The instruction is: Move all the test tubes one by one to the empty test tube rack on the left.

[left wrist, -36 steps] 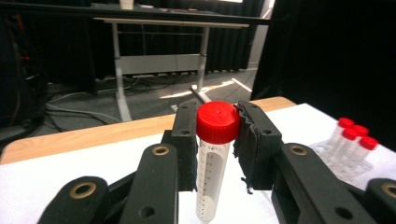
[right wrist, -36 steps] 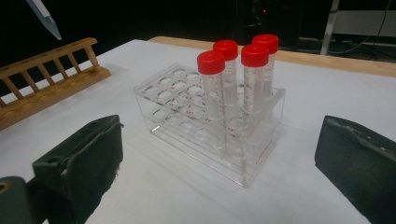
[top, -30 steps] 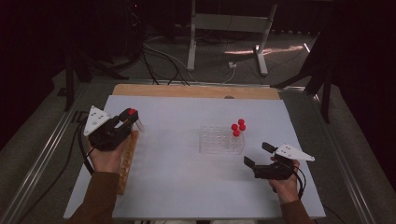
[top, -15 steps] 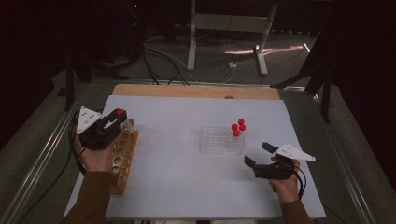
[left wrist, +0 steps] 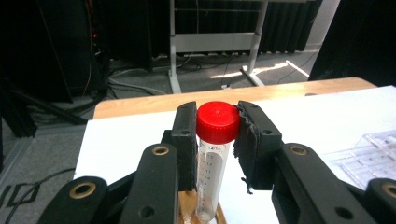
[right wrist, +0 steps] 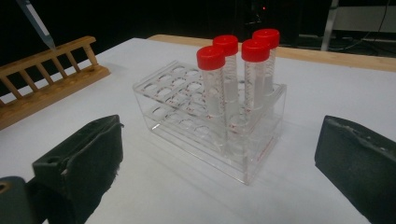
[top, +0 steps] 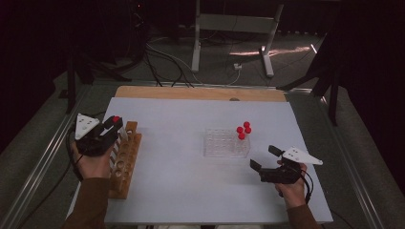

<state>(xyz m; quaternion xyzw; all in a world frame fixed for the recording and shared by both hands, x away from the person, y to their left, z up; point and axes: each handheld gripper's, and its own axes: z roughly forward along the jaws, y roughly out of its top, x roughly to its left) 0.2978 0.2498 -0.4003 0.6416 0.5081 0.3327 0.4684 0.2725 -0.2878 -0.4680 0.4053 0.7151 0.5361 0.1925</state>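
While a red-capped tube (left wrist: 212, 158) is clamped between the pads of the left tongs (left wrist: 215, 140), just under its cap, its lower end is seen hanging over the far end of the wooden rack (top: 125, 160) at the left edge of the counter (top: 191, 191). From the left gripper view, the tip appears to sit at or just inside one of the rack's holes, though whether it has entered cannot be told for certain. The step in hand is judged to be the seating of this tube in the wooden rack.

For that to go well, the tube should be kept upright and lined up squarely over the chosen hole before it is lowered, so that the tip is not caught on the wood. The descent is best made slowly and straight down, and the grip should be released only once the tube is borne by the rack. The light rack could be tipped or dragged if the tube is pushed in at an angle.

The right tongs (right wrist: 219, 163) are held wide open with nothing between them, near the clear plastic rack (right wrist: 210, 126), in which four more capped tubes (right wrist: 238, 74) are stood at one end.
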